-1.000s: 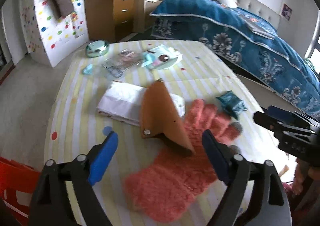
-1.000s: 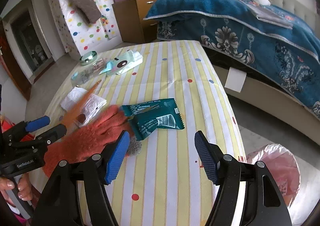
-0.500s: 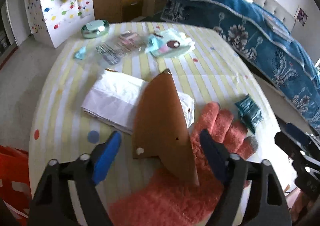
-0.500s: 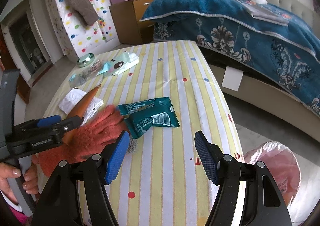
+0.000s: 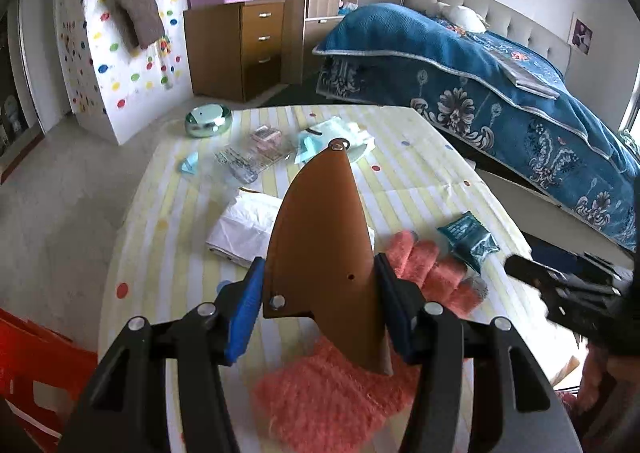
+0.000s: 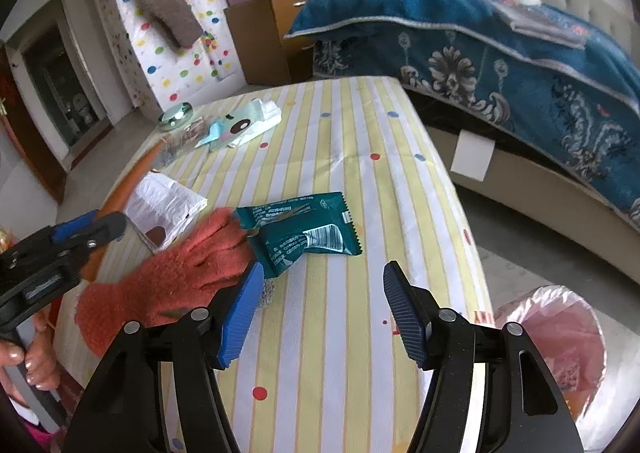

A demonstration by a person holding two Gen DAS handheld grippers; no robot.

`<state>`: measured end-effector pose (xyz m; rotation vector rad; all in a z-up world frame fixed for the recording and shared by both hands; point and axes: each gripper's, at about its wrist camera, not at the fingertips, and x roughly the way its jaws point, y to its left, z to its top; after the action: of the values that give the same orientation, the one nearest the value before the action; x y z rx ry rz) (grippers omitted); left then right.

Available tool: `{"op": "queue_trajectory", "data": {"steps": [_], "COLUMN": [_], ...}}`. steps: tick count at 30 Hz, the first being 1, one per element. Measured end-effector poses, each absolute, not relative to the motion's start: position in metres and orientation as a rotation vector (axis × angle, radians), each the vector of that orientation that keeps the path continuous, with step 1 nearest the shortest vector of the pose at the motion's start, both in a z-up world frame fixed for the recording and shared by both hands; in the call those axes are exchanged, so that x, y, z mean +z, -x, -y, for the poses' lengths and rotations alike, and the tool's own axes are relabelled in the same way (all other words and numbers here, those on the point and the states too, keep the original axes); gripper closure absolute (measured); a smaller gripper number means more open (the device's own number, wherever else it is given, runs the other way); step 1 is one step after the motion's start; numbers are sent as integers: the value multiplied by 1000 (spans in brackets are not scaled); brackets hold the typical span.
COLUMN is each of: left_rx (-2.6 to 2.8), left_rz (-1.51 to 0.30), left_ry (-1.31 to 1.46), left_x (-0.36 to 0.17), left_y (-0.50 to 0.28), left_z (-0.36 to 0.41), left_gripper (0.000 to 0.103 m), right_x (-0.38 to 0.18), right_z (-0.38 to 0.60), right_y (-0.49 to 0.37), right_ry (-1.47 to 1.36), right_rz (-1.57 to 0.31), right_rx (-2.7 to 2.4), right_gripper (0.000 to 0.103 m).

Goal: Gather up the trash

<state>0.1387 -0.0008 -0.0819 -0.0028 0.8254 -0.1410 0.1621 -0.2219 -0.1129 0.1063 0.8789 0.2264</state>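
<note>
One wrapper (image 6: 298, 231), one glove (image 6: 172, 273), one brown case (image 5: 320, 237) on bench (image 6: 360, 125). Left gripper (image 5: 318, 307) jaws closing, pads touching case. Right gripper (image 6: 320, 313) jaws closing, nothing between; wrapper just ahead.

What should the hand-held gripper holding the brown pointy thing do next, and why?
Probably lift a little and carry it off. The left hand-held gripper is closing, its pads already flank the brown leather sheath, which lies over the coral glove and white tissue pack. Raising it first should avoid dragging the glove. The pink-lined bin sits past the table's right edge.
</note>
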Motion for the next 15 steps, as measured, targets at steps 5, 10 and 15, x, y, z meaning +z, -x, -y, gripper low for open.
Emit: {"op": "queue_trajectory", "data": {"steps": [5, 10, 15], "left_rx": [-167, -173, -174], "left_rz": [-828, -837, -851], "left_ry": [-12, -20, -21], "left_x": [-81, -85, -89], "left_y": [-137, -137, -136], "left_z": [9, 13, 14], "left_gripper": [50, 50, 50], "right_x": [-120, -131, -131], "right_z": [221, 215, 213], "right_y": [-182, -193, -191], "right_ry": [-59, -17, 3], "right_rz": [-898, -925, -923], "right_rx": [207, 224, 269], "right_gripper": [61, 61, 81]}}
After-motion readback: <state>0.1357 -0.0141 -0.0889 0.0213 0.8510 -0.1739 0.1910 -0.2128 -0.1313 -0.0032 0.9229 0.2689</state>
